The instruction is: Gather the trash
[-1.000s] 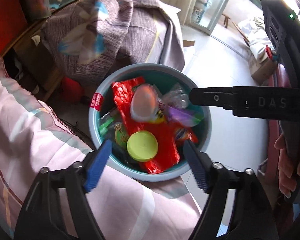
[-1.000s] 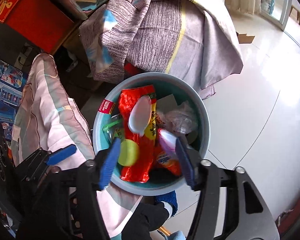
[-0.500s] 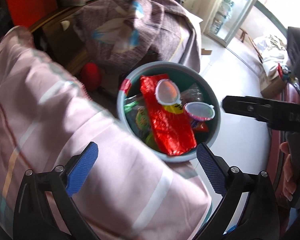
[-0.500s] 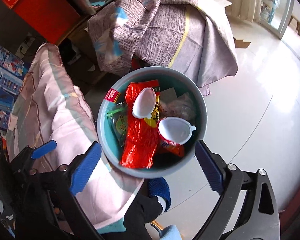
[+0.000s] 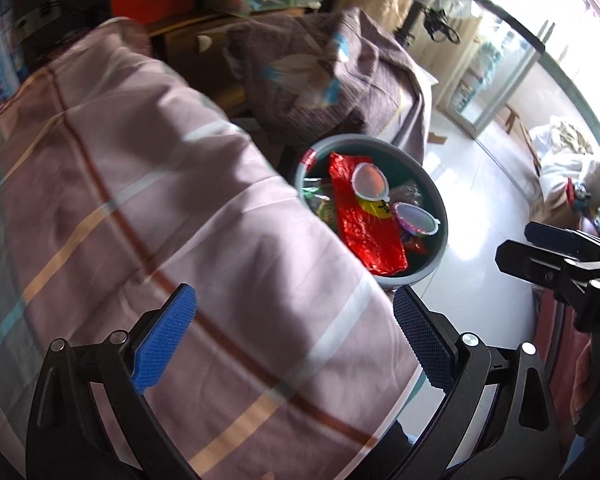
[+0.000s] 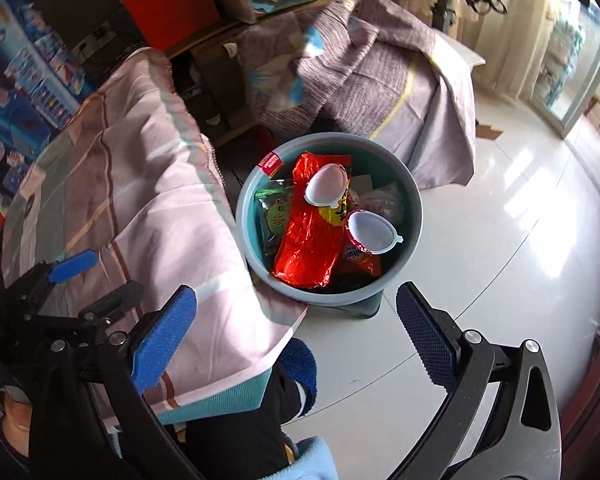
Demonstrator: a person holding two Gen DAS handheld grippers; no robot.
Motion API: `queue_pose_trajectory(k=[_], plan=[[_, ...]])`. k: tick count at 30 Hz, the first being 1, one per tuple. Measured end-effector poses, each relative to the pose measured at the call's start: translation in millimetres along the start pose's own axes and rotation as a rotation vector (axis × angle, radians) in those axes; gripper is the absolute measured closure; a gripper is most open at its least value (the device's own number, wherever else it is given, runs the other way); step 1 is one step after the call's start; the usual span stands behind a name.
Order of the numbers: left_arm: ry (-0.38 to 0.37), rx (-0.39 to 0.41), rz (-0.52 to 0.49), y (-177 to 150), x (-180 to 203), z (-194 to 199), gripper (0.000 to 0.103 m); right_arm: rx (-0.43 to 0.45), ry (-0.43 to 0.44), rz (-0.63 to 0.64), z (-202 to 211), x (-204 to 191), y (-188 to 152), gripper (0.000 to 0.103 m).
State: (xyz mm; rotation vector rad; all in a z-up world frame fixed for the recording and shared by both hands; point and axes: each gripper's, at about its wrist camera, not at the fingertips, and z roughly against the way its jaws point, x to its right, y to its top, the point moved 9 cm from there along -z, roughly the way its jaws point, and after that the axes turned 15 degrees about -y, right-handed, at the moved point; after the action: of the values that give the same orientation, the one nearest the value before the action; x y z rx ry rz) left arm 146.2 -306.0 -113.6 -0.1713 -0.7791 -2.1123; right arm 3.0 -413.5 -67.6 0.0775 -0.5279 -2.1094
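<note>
Pink striped bedding [image 6: 132, 184] fills the left of both wrist views, draped over the edge where the left gripper [image 5: 296, 344] hangs, its blue pads wide apart with nothing between them. To its right on the white floor, tucked against the bedding's edge, stands the blue-grey bin [image 6: 414, 216], holding the gathered trash: a green packet [image 6: 276, 220] at the left rim, a crumpled red wrapper [image 6: 306, 240] across the middle, and two clear plastic cup halves [image 6: 374, 232] lying on top toward the right rim. All of it looks light; the wrappers are soft and slick and would best be pinched at a loose fold, while the thin cups seem stiff but crushable, easiest taken by their flanged rims. The right gripper [image 6: 296, 340] has just finished spreading; it is empty and hovers over the bin's near rim, apart from the trash.
</note>
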Motion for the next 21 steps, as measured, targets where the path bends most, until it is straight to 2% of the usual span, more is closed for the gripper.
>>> queue_pose_trajectory(k=[9, 21], plan=[[0.062, 0.04, 0.035, -26.4, -17.9, 31.9, 0.004, 0.008, 0.053, 0.009, 10.3, -21.2, -22.1, 0.007], [0.105, 0.075, 0.058, -45.0, -32.1, 59.3, 0.004, 0.04, 0.062, 0.06, 23.4, -44.6, -30.3, 0.007]])
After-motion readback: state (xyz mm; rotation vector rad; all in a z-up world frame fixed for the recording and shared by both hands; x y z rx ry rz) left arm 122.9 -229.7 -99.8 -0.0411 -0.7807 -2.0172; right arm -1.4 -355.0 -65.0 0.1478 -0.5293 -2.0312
